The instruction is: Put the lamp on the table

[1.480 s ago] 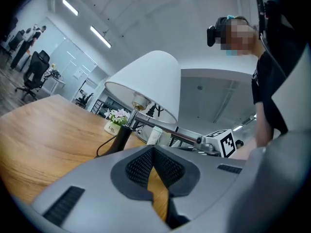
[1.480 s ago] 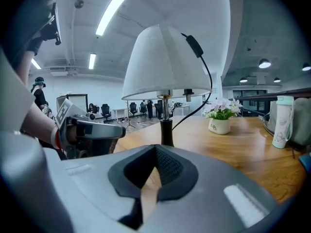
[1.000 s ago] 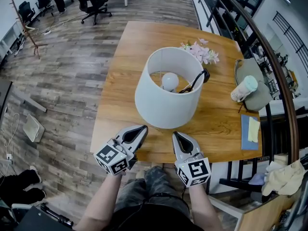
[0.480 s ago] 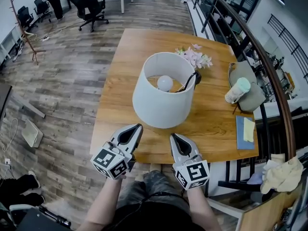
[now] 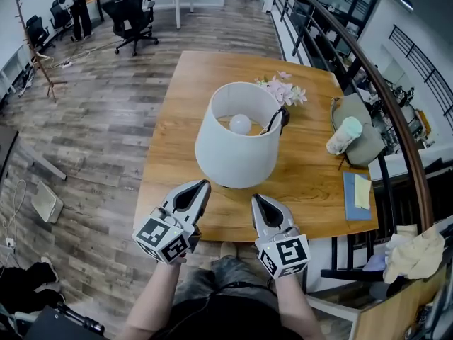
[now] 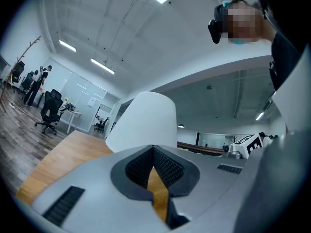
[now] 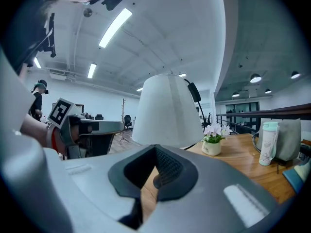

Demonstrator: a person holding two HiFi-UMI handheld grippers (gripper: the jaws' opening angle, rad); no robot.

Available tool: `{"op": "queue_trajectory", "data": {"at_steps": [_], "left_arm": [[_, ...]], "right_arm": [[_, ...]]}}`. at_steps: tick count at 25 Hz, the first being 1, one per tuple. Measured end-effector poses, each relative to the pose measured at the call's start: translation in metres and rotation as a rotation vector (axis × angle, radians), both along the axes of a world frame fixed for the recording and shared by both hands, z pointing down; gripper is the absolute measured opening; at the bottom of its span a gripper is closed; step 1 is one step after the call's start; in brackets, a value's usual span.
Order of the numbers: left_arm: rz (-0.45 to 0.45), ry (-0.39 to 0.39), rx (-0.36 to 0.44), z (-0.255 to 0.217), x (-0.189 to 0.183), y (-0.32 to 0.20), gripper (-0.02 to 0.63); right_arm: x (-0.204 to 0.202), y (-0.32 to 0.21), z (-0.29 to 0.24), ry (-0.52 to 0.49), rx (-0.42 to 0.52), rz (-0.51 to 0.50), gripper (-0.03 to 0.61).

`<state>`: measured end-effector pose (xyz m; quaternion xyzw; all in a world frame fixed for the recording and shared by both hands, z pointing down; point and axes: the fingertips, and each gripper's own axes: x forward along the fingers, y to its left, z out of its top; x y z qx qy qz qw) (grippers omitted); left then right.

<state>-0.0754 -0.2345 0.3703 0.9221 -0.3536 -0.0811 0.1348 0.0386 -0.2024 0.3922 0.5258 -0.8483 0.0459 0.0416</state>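
Note:
The lamp (image 5: 237, 147), with a white drum shade, a bulb (image 5: 240, 124) inside and a black cord, stands upright on the wooden table (image 5: 187, 91) near its front half. My left gripper (image 5: 203, 185) is shut and holds nothing, just in front of the shade's lower left. To the shade's lower right my right gripper (image 5: 257, 198) is likewise shut and empty, over the table's front edge. The left gripper view has the shade (image 6: 143, 120) above my closed left gripper (image 6: 153, 147). The right gripper view shows the lamp (image 7: 167, 110) beyond my closed right gripper (image 7: 156, 149).
A small pot of pink flowers (image 5: 283, 91) stands behind the lamp. A grey bag (image 5: 364, 144) with a cup (image 5: 342, 134) lies at the table's right, with a blue notebook (image 5: 356, 190) before it. A railing (image 5: 396, 126) runs along the right. Office chairs (image 5: 131, 9) stand far left.
The head view has shifted a little, so the table sits slightly higher in the picture. The lamp stays put and both grippers stay shut near the front edge.

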Motion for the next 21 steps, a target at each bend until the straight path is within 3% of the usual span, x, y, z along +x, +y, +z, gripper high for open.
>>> {"op": "queue_trajectory", "data": {"at_steps": [11,21], "left_arm": [[-0.002,0.007,0.026,-0.009,-0.002,0.008,-0.003],[-0.036,0.012,0.008,-0.007,-0.026,0.01,-0.003]], "right_arm": [[0.0,0.005,-0.014,0.027,0.04,0.014,0.008],[-0.002,0.006,-0.021,0.033,0.055,0.037,0.008]]}}
